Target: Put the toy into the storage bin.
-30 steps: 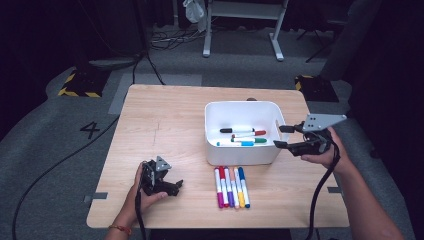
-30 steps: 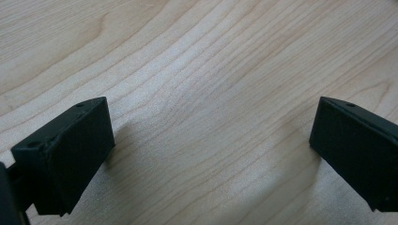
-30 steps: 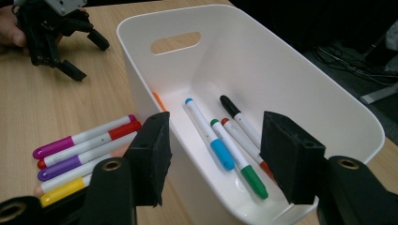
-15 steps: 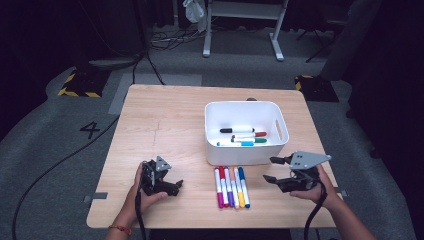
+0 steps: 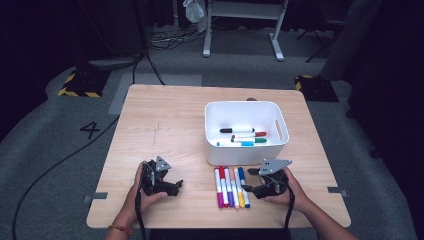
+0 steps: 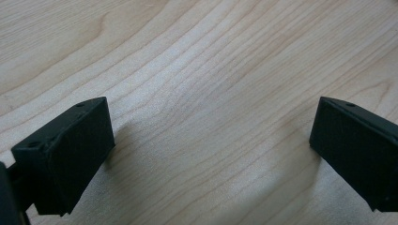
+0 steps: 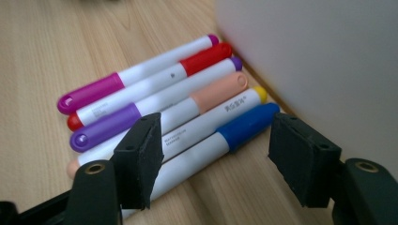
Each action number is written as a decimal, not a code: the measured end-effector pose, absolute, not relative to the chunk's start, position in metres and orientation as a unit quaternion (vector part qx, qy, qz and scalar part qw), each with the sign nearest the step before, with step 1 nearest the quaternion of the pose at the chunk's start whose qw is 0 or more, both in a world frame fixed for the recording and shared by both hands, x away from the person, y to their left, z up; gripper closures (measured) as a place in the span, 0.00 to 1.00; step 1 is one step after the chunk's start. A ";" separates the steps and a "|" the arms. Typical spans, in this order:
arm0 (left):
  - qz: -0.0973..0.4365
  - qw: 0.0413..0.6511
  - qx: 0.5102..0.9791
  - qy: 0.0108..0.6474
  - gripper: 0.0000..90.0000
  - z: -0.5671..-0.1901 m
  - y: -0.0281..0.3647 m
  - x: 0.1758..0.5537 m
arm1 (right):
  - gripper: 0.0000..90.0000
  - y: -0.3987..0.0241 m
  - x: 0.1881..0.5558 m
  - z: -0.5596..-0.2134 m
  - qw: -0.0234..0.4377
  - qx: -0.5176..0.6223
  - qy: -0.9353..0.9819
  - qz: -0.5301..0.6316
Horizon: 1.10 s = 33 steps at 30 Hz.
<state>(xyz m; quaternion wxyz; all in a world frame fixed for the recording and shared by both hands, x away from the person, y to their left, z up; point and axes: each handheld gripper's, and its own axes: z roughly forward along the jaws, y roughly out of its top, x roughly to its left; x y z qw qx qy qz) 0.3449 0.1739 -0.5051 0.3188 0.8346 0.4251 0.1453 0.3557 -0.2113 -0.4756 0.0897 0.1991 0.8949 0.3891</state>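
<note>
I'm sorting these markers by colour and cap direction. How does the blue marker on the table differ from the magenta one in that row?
The blue marker lies at the row's end nearest the bin and the right gripper; the magenta marker lies at the far end. In the right gripper view, the blue marker's cap points toward the bin, the magenta marker's cap away from it. Both have white barrels and lie flat, side by side.

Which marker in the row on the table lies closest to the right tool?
The blue-capped marker, outermost in the row beside the white bin, lying just ahead of the right tool.
</note>
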 end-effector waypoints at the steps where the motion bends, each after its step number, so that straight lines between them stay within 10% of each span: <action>1: 0.145 0.319 0.835 0.425 0.00 -0.505 0.174 0.345 | 0.41 -0.211 0.356 -0.478 0.091 0.200 0.896 0.386; 26: 0.145 0.319 0.835 0.425 0.00 -0.505 0.174 0.345 | 0.56 -0.248 0.377 -0.494 0.103 0.274 0.884 0.365; 33: 0.145 0.319 0.835 0.425 0.00 -0.505 0.174 0.345 | 0.81 -0.248 0.378 -0.494 0.115 0.274 0.881 0.369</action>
